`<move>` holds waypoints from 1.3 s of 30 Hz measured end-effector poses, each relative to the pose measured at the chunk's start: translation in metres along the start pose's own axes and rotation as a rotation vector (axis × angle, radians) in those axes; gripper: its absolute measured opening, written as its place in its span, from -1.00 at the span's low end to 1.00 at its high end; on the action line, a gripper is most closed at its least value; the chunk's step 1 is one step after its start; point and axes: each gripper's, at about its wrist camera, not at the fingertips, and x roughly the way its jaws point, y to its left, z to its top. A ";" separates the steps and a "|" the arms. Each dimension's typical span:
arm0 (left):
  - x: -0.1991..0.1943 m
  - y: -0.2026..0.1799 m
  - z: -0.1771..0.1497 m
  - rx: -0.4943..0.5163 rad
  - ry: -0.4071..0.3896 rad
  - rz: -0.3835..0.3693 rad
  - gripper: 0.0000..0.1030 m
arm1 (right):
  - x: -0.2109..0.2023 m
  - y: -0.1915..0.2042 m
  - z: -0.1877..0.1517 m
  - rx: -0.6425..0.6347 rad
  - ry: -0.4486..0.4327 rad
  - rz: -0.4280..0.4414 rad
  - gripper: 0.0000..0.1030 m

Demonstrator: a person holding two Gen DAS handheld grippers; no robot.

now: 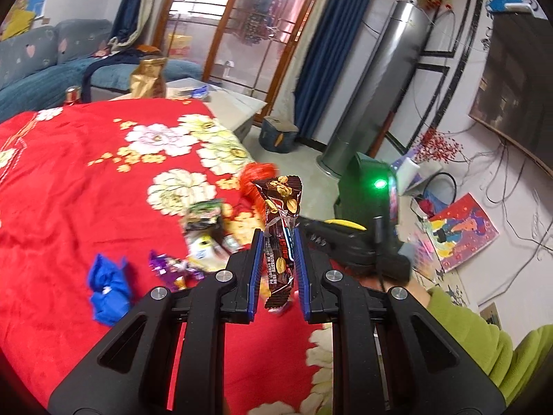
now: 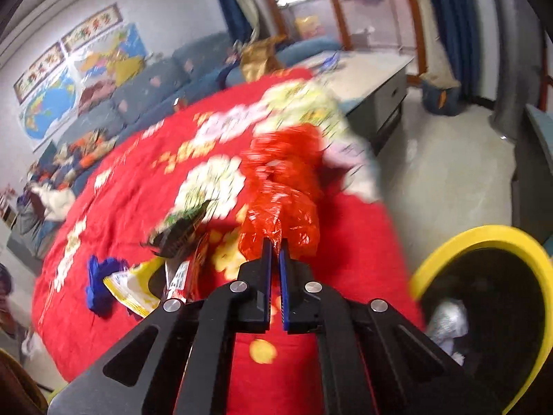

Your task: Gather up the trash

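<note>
Red flowered blanket point(image 1: 86, 190): several wrappers point(image 1: 207, 238) left; yellow-rimmed bin point(image 2: 484, 238) beside it holds crumpled paper; right gripper point(image 2: 274, 245) clenched on red plastic bag point(image 2: 280, 186); left gripper point(image 1: 278, 242) grasping brown snack wrapper point(image 1: 281, 207), not yet binned

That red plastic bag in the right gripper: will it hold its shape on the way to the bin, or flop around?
Probably floppy: the red plastic bag is thin, crinkled film, bunched where the right gripper pinches it. It looks light, so it may sway or trail. Glossy film could slip.

Blue sofa point(image 1: 31, 58) along white wall; blue curtains point(image 1: 318, 69) flank glazed doors point(image 1: 238, 24).
</note>
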 end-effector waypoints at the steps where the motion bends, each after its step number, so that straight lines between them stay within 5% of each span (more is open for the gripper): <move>1: 0.004 -0.005 0.002 0.009 0.002 -0.010 -0.76 | -0.008 -0.005 0.002 0.006 -0.018 -0.010 -0.92; 19: 0.053 -0.076 0.000 0.127 0.066 -0.123 -0.76 | -0.101 -0.082 -0.016 0.119 -0.142 -0.158 -0.92; 39: 0.116 -0.120 -0.013 0.186 0.156 -0.147 -0.76 | -0.127 -0.139 -0.083 0.212 -0.055 -0.230 -0.92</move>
